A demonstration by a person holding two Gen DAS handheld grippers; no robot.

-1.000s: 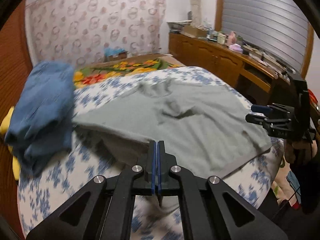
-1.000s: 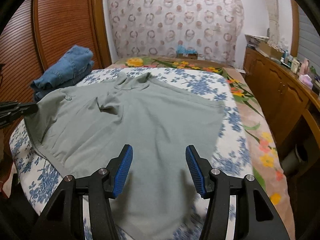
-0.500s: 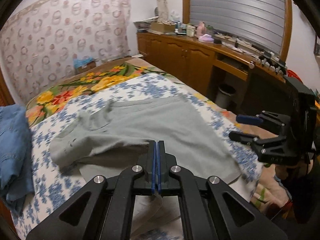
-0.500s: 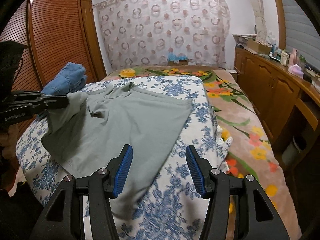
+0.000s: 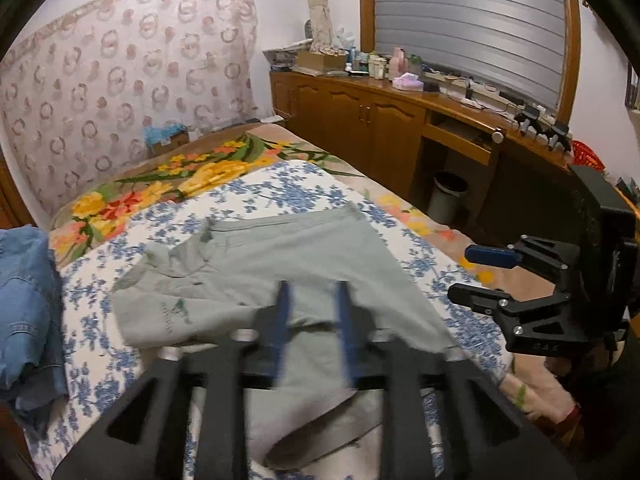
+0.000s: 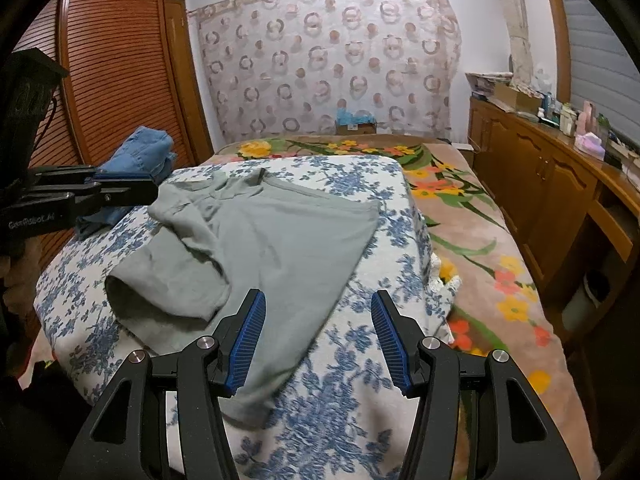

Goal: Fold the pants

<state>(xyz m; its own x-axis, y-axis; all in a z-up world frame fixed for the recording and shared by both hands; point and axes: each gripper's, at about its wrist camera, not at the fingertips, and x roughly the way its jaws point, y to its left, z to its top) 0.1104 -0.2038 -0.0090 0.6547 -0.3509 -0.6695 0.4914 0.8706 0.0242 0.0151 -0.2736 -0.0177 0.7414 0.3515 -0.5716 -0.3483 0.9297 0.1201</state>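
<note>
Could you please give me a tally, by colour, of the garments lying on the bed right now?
Grey-green: 1, the pants, partly folded on the blue-flowered bedspread.
Blue: 1, the denim pile at the bed's far left edge; how many pieces it holds cannot be told.
Total: 2

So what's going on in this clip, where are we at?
A person with a handheld gripper in each hand is folding grey-green pants on a bed with a blue floral cover. One side of the pants lies doubled over the rest. Both grippers are open and hold nothing: the left gripper hovers over the near part of the pants, blurred by motion, and the right gripper hangs over their near edge. Folded blue jeans sit at the far left of the bed.
</note>
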